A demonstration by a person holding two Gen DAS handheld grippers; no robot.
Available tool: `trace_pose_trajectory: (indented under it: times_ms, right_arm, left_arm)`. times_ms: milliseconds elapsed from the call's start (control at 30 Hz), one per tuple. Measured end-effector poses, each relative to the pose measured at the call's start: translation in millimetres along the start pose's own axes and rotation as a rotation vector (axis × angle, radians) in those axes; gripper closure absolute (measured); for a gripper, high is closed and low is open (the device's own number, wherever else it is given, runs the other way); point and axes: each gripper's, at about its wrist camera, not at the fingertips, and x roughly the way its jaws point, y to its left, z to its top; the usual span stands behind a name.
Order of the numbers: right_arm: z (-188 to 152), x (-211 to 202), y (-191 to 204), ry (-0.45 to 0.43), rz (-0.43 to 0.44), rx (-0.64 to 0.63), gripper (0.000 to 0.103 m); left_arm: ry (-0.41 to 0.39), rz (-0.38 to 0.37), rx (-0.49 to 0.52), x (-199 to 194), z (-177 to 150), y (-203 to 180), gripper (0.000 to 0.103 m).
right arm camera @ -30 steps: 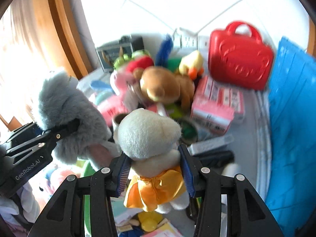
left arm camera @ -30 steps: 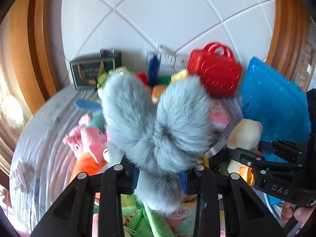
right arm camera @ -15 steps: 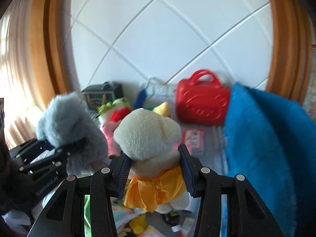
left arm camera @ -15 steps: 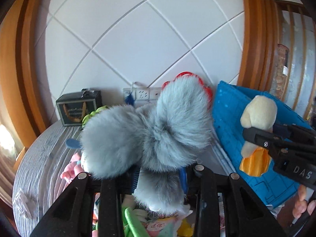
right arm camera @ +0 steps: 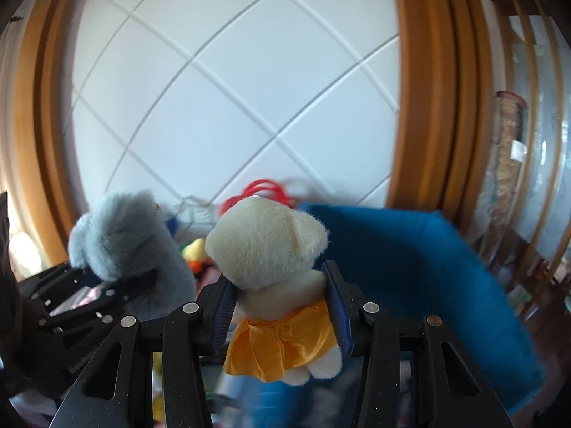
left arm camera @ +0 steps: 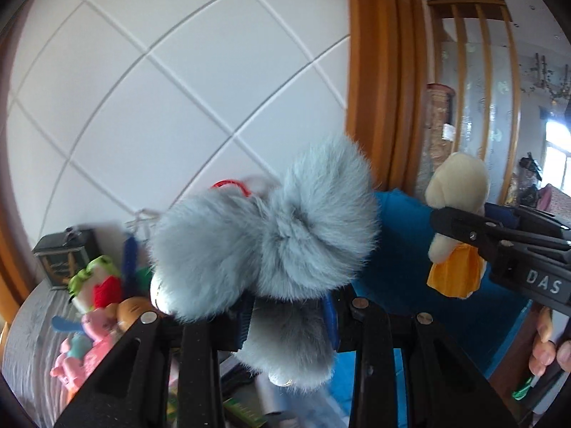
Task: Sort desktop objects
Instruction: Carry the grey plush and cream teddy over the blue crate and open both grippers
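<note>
My left gripper (left arm camera: 289, 315) is shut on a grey furry plush toy (left arm camera: 271, 246) and holds it up in the air above the table. The same toy (right arm camera: 121, 239) shows at the left of the right wrist view. My right gripper (right arm camera: 280, 306) is shut on a cream teddy bear in an orange skirt (right arm camera: 271, 260), also lifted. That bear (left arm camera: 455, 214) shows at the right of the left wrist view, level with the grey toy. Both toys hang close to a blue fabric bin (right arm camera: 410, 260).
A pile of toys (left arm camera: 100, 306) lies on the grey table (left arm camera: 25, 349) at lower left, with a dark box (left arm camera: 62, 260) at the back. A red case handle (right arm camera: 264, 190) peeks behind the bear. A white tiled wall and wooden frame stand behind.
Both grippers have lifted their toys up from the table pile and swung right toward the blue bin. The table pile has dropped low in both views.
</note>
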Motion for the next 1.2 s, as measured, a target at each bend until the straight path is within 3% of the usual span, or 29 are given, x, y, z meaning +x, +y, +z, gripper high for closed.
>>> trace_pose_trajectory:
  times_ms: [200, 333, 400, 567, 733, 867, 1033, 1200]
  right_arm:
    - [38.8, 22.3, -120.5, 0.040, -0.069, -0.006, 0.057]
    - [34.4, 86.4, -184.0, 0.183, -0.122, -0.026, 0.057]
    - [16.5, 113.8, -203.6, 0.267, -0.134, -0.031, 0.057]
    - [-51.2, 217.1, -250.3, 0.581, -0.111, 0.036, 0.057]
    - [-143.4, 289.1, -262.0, 0.899, -0.084, 0.039, 0.057]
    - [-193.5, 312.4, -251.9, 1.063, -0.036, 0.007, 0.057]
    - [-196.1, 313.7, -246.5, 1.058, -0.003, 0.000, 0.056]
    - [-195.0, 318.8, -244.7, 1.063, 0.001, 0.028, 0.042]
  left_arm:
    - [0.073, -0.107, -0.036, 61.5, 64.1, -92.8, 0.071]
    - [0.232, -0.098, -0.025, 140.5, 71.4, -149.3, 0.071]
    - [0.345, -0.068, -0.011, 190.3, 58.0, -169.8, 0.071]
    - [0.661, -0.008, 0.029, 293.4, -0.4, -192.0, 0.071]
    - [0.924, 0.066, 0.094, 346.3, -70.3, -192.7, 0.071]
    - [0.956, 0.106, 0.134, 347.9, -83.8, -197.0, 0.071]
    - [0.973, 0.121, 0.163, 346.2, -91.6, -201.6, 0.071]
    - [0.955, 0.108, 0.129, 348.9, -84.7, -195.4, 0.071]
